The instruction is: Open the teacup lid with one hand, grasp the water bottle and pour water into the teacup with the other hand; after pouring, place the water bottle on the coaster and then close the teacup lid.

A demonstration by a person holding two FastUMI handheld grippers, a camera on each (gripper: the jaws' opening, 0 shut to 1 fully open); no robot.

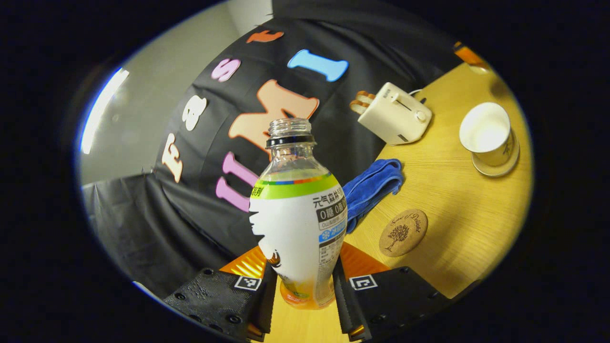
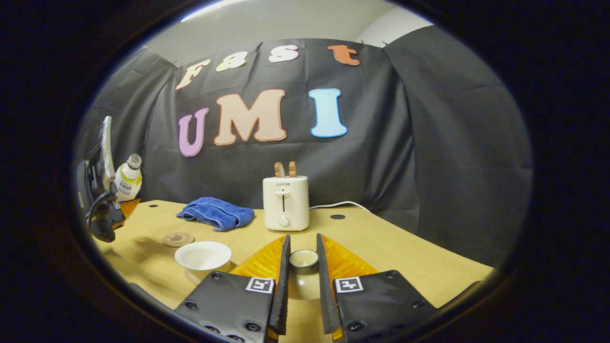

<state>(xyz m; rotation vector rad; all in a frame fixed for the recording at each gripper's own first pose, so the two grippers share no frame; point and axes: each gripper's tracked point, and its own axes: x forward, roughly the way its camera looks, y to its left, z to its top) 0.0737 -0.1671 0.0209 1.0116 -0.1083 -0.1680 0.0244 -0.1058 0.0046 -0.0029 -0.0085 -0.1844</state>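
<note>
Spillage is becoming the risk: left gripper [image 1: 302, 286] is clamping the uncapped, white-labelled clear plastic water bottle [image 1: 298, 214] aloft, well apart from the open white teacup [image 1: 487, 133], while right gripper [image 2: 302, 281] is pinching the small white ceramic lid [image 2: 303, 259].

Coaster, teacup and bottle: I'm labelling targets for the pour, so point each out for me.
coaster [image 1: 403, 233], left gripper view, on its printed top face.
teacup [image 1: 485, 127], left gripper view, on its open white inside.
water bottle [image 1: 298, 219], left gripper view, on its label.
</note>
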